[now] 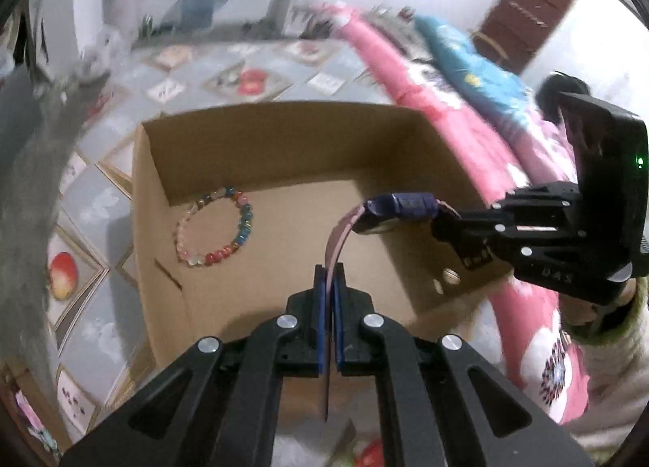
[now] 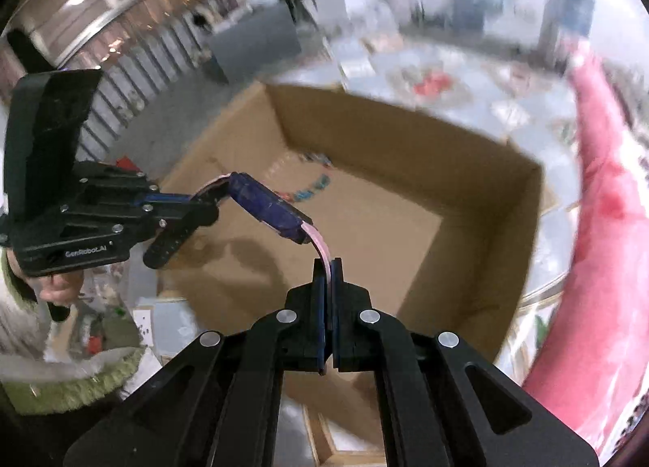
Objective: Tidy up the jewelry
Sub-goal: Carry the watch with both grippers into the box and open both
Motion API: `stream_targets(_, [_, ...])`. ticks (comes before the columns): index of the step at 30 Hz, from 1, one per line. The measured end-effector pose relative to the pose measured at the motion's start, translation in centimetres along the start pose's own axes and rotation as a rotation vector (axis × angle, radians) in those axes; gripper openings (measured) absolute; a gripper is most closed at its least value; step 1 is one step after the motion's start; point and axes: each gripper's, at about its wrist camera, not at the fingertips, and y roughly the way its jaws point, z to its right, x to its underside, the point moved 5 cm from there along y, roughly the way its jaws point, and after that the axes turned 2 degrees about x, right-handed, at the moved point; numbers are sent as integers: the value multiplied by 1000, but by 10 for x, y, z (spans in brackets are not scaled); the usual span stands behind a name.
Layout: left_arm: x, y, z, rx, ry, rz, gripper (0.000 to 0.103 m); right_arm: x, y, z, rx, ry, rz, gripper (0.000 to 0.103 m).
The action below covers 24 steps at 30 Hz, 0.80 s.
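Observation:
A watch [image 1: 399, 209] with a dark blue case and pink strap hangs above an open cardboard box [image 1: 284, 134]. My left gripper [image 1: 329, 270] is shut on one pink strap end. My right gripper [image 1: 440, 219] is shut on the other strap end, at the right of the left wrist view. In the right wrist view the right gripper [image 2: 327, 264] pinches the strap, the watch [image 2: 267, 205] stretches left to the left gripper [image 2: 211, 201], and the box [image 2: 405, 134] lies below. A multicoloured bead bracelet [image 1: 215, 228] lies on the box floor, blurred in the right wrist view [image 2: 312, 187].
The box sits on a grey cloth [image 1: 227, 69] printed with fruit pictures. A pink quilt [image 1: 458, 134] with a blue one beyond it lies along the box's right side. A brown door [image 1: 527, 17] is at the far right.

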Motion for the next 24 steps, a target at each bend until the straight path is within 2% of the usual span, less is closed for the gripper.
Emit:
stream_targets(4, [-17, 40, -20, 24, -67, -98, 3, -15, 35, 15, 3, 20, -114, 1])
stream_targets(11, [-30, 88, -43, 78, -180, -275, 3, -34, 75, 37, 117, -12, -243, 3])
stream_targets(13, [-32, 97, -42, 83, -169, -303, 9, -38, 83, 46, 166, -37, -263, 9])
stream_targets(15, [-31, 105, -43, 91, -194, -337, 14, -43, 91, 50, 209, -52, -273, 9])
stream_targets(17, [-31, 109, -42, 96, -209, -347, 19, -47, 90, 50, 236, -64, -258, 13])
stream_targets(18, [-30, 110, -42, 95, -207, -348, 21, -49, 88, 50, 254, -74, -246, 20])
stream_targets(22, [-33, 105, -42, 65, -185, -300, 24, -55, 73, 46, 342, -125, -160, 33])
stream_targets(24, [-37, 97, -40, 13, -147, -257, 40, -55, 67, 44, 346, -127, -137, 37])
